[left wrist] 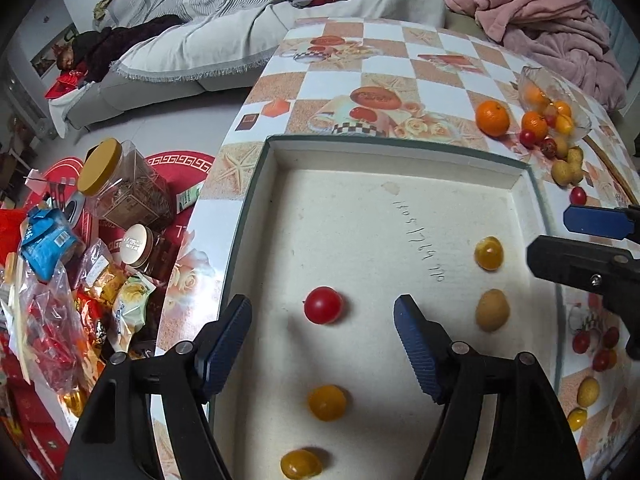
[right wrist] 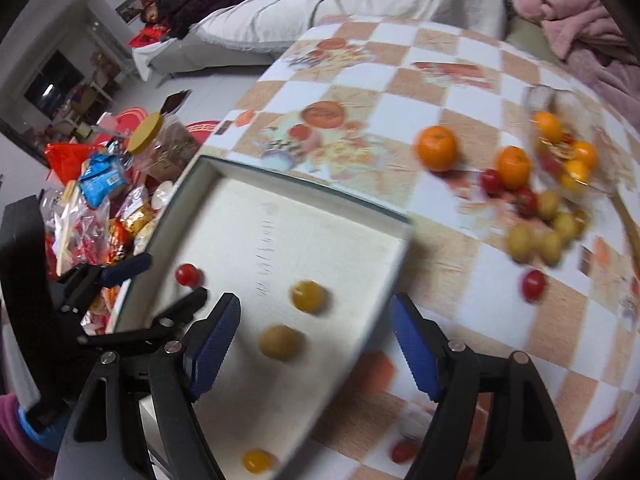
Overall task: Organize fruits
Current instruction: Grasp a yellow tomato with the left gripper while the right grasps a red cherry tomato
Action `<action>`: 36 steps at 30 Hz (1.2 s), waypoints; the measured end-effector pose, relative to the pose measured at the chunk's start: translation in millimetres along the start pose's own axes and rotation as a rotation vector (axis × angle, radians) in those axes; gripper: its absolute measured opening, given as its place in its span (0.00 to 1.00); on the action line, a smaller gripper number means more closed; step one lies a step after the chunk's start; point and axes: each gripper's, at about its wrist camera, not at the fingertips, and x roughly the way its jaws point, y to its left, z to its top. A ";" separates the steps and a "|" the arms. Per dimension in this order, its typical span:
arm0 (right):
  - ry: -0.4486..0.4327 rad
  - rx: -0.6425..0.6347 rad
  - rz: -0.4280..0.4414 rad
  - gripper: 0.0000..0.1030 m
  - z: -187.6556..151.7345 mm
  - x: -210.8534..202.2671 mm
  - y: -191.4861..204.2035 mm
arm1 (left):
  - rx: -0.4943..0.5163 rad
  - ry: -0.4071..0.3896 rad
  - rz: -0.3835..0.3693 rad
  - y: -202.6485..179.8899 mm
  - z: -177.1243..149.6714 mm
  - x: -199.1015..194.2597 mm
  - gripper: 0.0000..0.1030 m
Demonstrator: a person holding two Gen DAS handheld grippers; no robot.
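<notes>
A shallow white tray (left wrist: 400,152) lies on the checked table and holds a red cherry tomato (left wrist: 323,305), yellow tomatoes (left wrist: 489,253) (left wrist: 327,402) (left wrist: 300,464) and a tan round fruit (left wrist: 492,309). My left gripper (left wrist: 322,316) is open over the tray, the red tomato lying between its fingers. My right gripper (right wrist: 314,340) is open and empty above the tray's right edge (right wrist: 384,280); it also shows in the left wrist view (left wrist: 576,240). In the blurred right wrist view, the tan fruit (right wrist: 280,342) and a yellow tomato (right wrist: 307,297) lie in the tray.
Oranges (left wrist: 493,118) (left wrist: 534,125), red tomatoes and tan fruits spill from a tipped glass bowl (left wrist: 560,96) at the table's far right. More small fruits (left wrist: 588,392) lie right of the tray. Jars (left wrist: 120,184) and snack bags (left wrist: 48,240) crowd the floor at left. A sofa stands behind.
</notes>
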 end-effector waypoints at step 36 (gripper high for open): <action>0.166 -0.097 0.050 0.59 -120.7 -34.7 -122.9 | -0.046 0.065 -0.017 -201.0 -105.7 -46.9 0.73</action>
